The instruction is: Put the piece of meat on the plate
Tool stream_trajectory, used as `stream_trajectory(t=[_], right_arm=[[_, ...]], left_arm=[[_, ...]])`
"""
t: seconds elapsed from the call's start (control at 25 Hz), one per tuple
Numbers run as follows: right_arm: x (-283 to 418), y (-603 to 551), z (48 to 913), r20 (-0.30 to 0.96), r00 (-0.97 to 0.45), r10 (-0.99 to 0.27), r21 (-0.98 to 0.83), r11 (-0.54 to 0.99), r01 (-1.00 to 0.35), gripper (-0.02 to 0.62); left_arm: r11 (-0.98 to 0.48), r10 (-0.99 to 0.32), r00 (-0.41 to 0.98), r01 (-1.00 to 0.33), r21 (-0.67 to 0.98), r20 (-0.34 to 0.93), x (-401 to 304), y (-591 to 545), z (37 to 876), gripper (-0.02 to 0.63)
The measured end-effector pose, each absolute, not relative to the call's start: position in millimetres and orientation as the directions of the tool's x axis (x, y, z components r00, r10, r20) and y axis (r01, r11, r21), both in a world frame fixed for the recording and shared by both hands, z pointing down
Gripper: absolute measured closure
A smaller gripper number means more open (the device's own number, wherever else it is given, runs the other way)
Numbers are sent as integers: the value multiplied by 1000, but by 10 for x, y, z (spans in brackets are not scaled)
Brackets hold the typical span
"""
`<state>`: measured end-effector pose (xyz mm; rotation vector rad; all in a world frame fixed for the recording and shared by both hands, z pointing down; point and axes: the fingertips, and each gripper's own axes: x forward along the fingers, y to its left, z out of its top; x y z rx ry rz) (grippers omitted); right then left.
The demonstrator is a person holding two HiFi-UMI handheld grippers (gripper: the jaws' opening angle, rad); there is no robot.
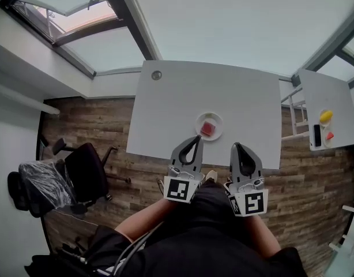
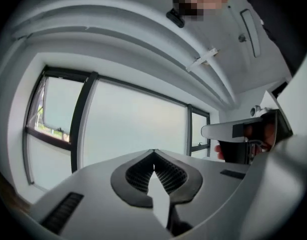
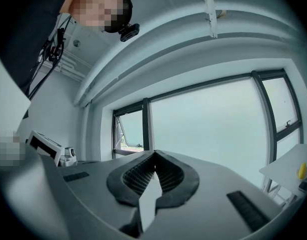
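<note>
1. Now the white bench (image 1: 165, 97) is sitting in front of the person.
2. The left tool (image 1: 197, 138) and the right tool (image 1: 234, 146) are both clenching on nothing.
3. The plate (image 1: 199, 120) is lying just ahead of the left tool, which is nearer to it than the right tool.
4. The red piece of meat (image 1: 207, 128) is already resting on the plate.

Office-like room: white desks (image 1: 223, 91), a black swivel chair (image 1: 87, 172) on wood-plank floor (image 1: 315, 178), large windows (image 3: 208, 129) along the wall.
</note>
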<state>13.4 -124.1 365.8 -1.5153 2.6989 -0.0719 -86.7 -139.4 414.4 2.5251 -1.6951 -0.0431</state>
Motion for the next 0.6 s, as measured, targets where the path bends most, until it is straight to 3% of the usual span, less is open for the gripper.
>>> stream_trajectory(t=[0.24,0.6], right_arm=[[17,-1210,3624,-28,-496,-868,-15,497,-868,592],[-10,-1152,3617,-32,-518,-855,19,518,-855,592]], left_arm=[[-379,-925,378,-922,75,-29,-954,-1302,3952,601],[-407,-913,407,-910,84,-18,-779,-1246,4003,602]])
